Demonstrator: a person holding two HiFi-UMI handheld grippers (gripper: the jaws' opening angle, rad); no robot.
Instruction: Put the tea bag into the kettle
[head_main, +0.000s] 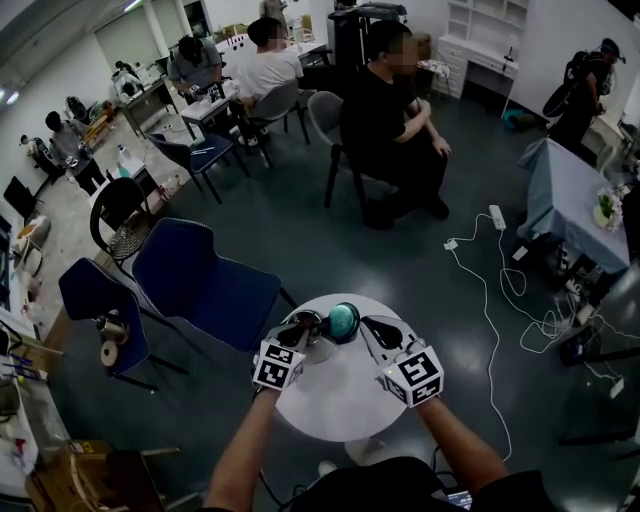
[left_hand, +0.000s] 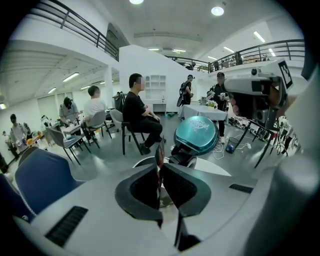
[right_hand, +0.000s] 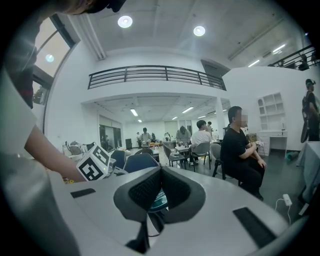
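On the small round white table (head_main: 340, 405) stands the kettle (head_main: 322, 347) with its teal lid (head_main: 343, 320) tipped up. In the left gripper view the lid (left_hand: 201, 134) faces me, above the dark kettle body (left_hand: 181, 159). My left gripper (head_main: 300, 328) (left_hand: 160, 167) is shut on the tea bag (left_hand: 159, 152), a thin reddish flat piece that sticks up between the tips, just left of the lid. My right gripper (head_main: 372, 328) (right_hand: 160, 172) sits against the lid's right side, shut with the teal lid (right_hand: 159, 200) showing between its jaws.
Two blue chairs (head_main: 205, 285) (head_main: 98, 298) stand left of the table. A person in black (head_main: 395, 120) sits further ahead. White cables (head_main: 495, 300) and a power strip (head_main: 497, 217) lie on the floor to the right. Other people sit at desks in the far left.
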